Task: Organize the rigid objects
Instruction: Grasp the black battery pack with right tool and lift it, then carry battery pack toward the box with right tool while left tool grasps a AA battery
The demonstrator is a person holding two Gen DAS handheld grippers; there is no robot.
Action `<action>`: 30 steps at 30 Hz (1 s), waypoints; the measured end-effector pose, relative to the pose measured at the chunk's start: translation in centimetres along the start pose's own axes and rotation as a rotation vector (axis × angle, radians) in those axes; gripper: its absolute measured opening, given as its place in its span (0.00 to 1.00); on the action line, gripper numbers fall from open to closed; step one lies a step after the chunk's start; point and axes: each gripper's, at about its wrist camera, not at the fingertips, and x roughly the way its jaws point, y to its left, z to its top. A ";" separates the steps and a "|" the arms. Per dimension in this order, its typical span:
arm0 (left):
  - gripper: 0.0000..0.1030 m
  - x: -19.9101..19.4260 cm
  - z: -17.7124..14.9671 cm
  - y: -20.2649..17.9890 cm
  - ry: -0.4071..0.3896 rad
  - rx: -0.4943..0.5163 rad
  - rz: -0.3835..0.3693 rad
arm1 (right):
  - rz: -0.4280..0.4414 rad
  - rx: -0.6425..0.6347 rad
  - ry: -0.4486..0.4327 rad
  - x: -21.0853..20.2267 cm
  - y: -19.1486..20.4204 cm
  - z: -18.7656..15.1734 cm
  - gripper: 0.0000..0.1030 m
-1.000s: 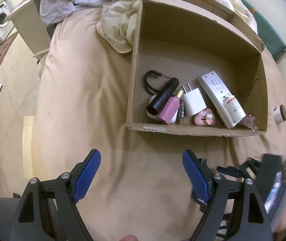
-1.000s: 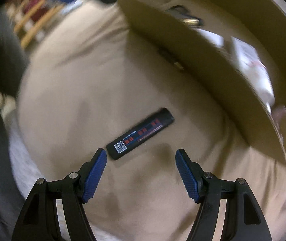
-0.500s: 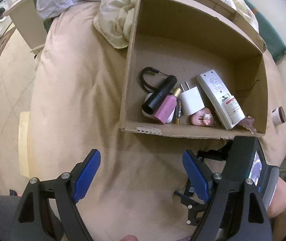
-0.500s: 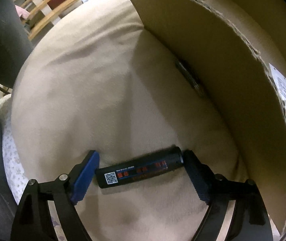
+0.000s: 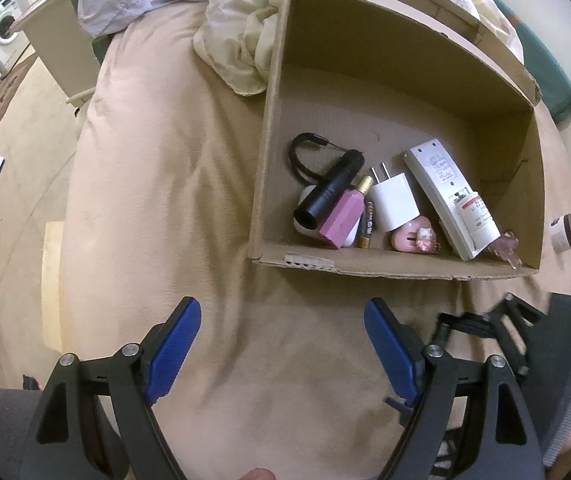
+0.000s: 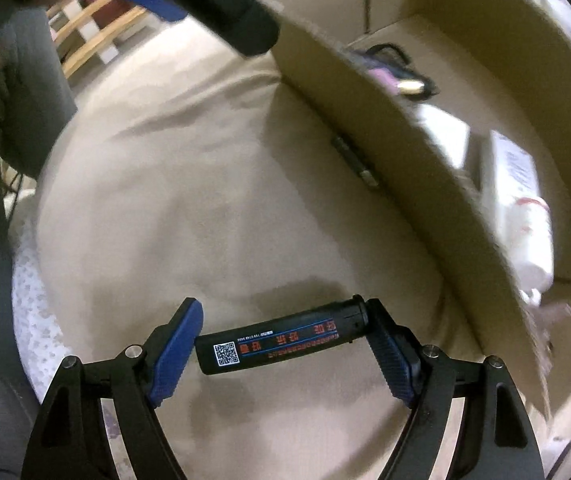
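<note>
Black stick-shaped gadget [image 6: 281, 342] with a QR code and red lettering is sitting lengthwise between the right gripper [image 6: 285, 344] fingers, out on the beige blanket [image 6: 205, 200] just outside the near wall of the cardboard box [image 6: 405, 140]. Both blue pads look like they're pressing on its two ends, so the right tongs are clamped on it end to end, and the jaws have just eased in a touch with the gadget between them. Can't tell if it's lifted off the blanket or still lying on it; there's a dark shadow right beyond it. Left gripper [image 5: 281, 348] hangs over bare blanket [image 5: 165, 200] in front of the box [image 5: 365, 268], jaws spread wide with nothing in them. From the left wrist camera you can see the box's contents bunched along the near wall: a black flashlight [image 5: 329, 194] with a wrist loop, a pink bottle [image 5: 345, 216] with a gold cap, a small battery [image 5: 368, 226], a white plug charger [image 5: 393, 202], a pink figurine [image 5: 413, 238], a white remote [image 5: 443, 184] and a white tube [image 5: 481, 218] lying on it. A little round jar [image 5: 564, 234] sits on the blanket outside the box's right wall. Crumpled pale bedding [image 5: 241, 44] is piled beyond the box's far left corner.
</note>
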 end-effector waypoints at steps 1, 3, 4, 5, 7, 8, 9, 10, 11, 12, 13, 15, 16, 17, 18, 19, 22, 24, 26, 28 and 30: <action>0.80 0.0 0.0 0.0 -0.001 0.000 -0.002 | -0.003 0.015 -0.007 -0.4 -0.7 0.2 0.84; 0.80 -0.1 0.0 -0.2 -0.007 0.005 -0.001 | -0.003 0.064 -0.018 -1.3 -1.3 -0.4 0.84; 0.80 -0.2 -0.1 -0.3 -0.011 0.010 0.003 | -0.007 0.088 -0.022 -1.6 -1.6 -0.6 0.84; 0.80 -0.2 -0.1 -0.3 -0.015 0.015 0.007 | -0.015 0.111 -0.027 -2.0 -2.1 -0.7 0.84; 0.80 -0.2 -0.2 -0.3 -0.020 0.017 0.014 | -0.026 0.157 -0.041 -2.8 -2.7 -0.7 0.84; 0.80 -0.3 -0.3 -0.2 -0.021 0.016 0.016 | -0.032 0.185 -0.053 -3.2 -3.2 -0.6 0.84; 0.80 -0.2 -0.3 -0.1 -0.021 0.014 0.018 | -0.028 0.219 -0.069 -3.7 -3.5 -0.7 0.84; 0.80 -0.3 -0.3 -0.1 -0.021 0.012 0.019 | -0.021 0.244 -0.085 -4.2 -3.7 -0.9 0.84; 0.80 -0.3 -0.3 0.0 -0.021 0.010 0.019 | -0.017 0.272 -0.105 -4.8 -3.9 -1.0 0.84; 0.80 -0.3 -0.3 -0.1 -0.022 0.012 0.021 | -0.011 0.312 -0.127 -5.3 -4.2 -1.1 0.84; 0.80 -0.3 -0.3 -0.1 -0.022 0.016 0.022 | 0.005 0.352 -0.149 -5.8 -4.4 -1.2 0.84; 0.80 -0.3 -0.4 -0.3 -0.025 0.027 0.026 | 0.037 0.454 -0.201 -6.8 -5.4 -1.6 0.84; 0.80 -0.3 -0.4 -0.4 -0.027 0.034 0.029 | 0.052 0.509 -0.226 -7.4 -6.2 -2.2 0.84; 0.80 -0.2 -0.5 -0.6 -0.028 0.044 0.034 | 0.067 0.567 -0.255 -8.1 -7.2 -2.9 0.84; 0.80 -0.2 -0.5 -0.8 -0.030 0.053 0.038 | 0.084 0.636 -0.286 -8.6 -8.1 -3.5 0.84; 0.80 -0.1 -0.6 -1.0 -0.032 0.063 0.041 | 0.097 0.682 -0.308 -8.8 -8.5 -3.9 0.84; 0.80 0.1 -0.8 -1.5 -0.031 0.091 0.047 | 0.100 0.799 -0.363 -9.5 -10.1 -4.8 0.84; 0.80 0.3 -1.3 -1.9 -0.029 0.112 0.053 | 0.098 0.854 -0.387 -9.6 -11.0 -5.3 0.84; 0.80 0.7 -2.1 -2.7 -0.017 0.154 0.059 | 0.097 0.892 -0.402 -9.5 -11.6 -5.6 0.84; 0.80 1.4 -2.9 -3.5 0.002 0.191 0.064 | 0.114 0.936 -0.423 -9.6 -11.9 -5.7 0.84; 0.80 2.3 -3.8 -4.3 0.029 0.221 0.067 | 0.128 0.972 -0.448 -10.2 -12.4 -6.3 0.84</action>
